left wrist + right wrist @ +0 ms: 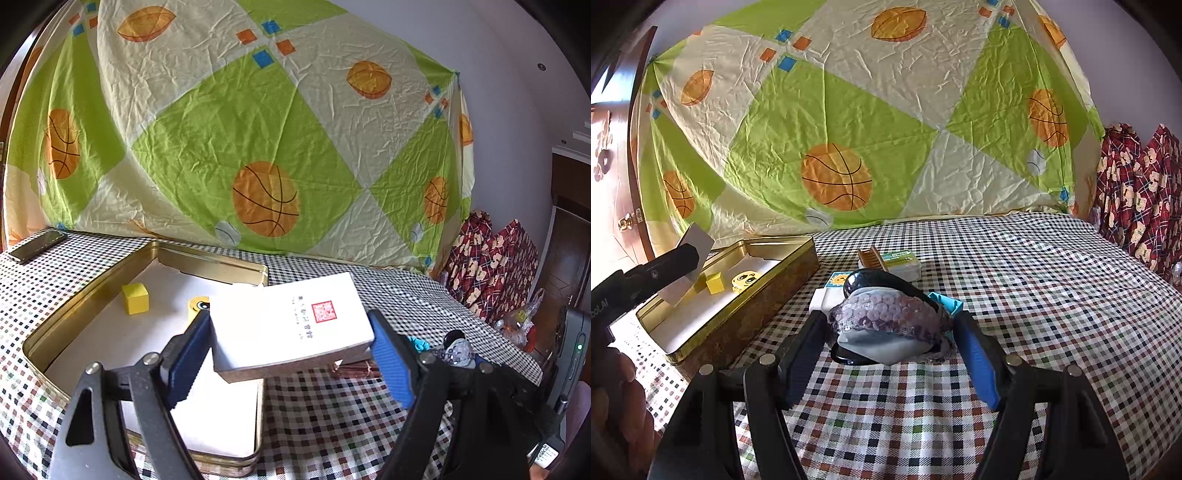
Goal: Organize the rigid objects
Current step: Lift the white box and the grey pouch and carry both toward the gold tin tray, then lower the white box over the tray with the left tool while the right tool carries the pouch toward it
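1. The left gripper (291,343) is gripping a white box (291,321) between its blue pads, carrying it clear of the table, partly over the near right corner of the gold tin (88,291).
2. The tin is already holding a yellow cube (135,298) and a yellow smiley piece (197,306) near its middle, so the box is probably wanting the bare near end, away from both.
3. Lowering it level is looking wise: the box is riding tilted, and one corner could catch the tin's rim.
4. The pads should be letting go only once the box is resting flat on the white lining.
5. The right gripper (890,332) is closing around a dark hair clip with a sequinned bow (886,317) lying on the checked cloth (1034,280); its fingers are flanking the clip closely, but whether they are pressing it I cannot tell.
6. Other small boxes (897,262) are waiting just behind the clip, near the tin.
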`<state>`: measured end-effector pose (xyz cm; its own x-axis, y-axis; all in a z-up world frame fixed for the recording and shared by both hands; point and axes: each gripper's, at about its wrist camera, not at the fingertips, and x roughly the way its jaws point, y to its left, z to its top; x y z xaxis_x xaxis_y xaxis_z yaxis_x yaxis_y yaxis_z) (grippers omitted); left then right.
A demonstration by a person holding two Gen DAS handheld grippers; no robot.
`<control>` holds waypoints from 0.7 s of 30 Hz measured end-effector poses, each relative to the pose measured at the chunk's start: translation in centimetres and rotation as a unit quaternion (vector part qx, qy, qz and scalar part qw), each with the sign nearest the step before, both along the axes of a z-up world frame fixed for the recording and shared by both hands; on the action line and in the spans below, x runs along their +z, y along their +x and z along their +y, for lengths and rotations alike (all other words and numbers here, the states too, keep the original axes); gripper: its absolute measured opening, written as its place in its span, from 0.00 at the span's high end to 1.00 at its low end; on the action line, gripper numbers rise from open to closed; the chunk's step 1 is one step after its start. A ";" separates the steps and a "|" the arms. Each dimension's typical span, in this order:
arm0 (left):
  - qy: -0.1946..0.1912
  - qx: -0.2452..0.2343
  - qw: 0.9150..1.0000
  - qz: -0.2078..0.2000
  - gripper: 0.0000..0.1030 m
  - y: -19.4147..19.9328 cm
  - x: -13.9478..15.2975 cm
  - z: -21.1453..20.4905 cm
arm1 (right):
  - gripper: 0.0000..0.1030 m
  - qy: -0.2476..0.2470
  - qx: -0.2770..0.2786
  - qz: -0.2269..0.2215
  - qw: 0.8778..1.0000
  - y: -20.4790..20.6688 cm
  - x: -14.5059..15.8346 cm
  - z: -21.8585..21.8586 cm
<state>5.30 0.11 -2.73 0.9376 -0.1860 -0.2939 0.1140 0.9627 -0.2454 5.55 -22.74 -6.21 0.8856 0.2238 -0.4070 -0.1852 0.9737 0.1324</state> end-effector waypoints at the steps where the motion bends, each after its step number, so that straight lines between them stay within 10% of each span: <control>1: 0.000 0.002 1.000 0.000 0.19 0.0 0.0 0.2 | 0.30 0.000 0.003 0.001 1.000 0.0 0.0 0.2; 21: -0.003 0.040 0.999 0.003 0.19 -0.4 0.0 3.4 | 0.30 0.000 0.052 0.005 0.999 -0.1 0.3 4.0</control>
<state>4.92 3.55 -2.69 0.9474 -0.1129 -0.2993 0.0361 0.9674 -0.2508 5.46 -18.75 -5.92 0.8533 0.3133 -0.4167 -0.2830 0.9497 0.1344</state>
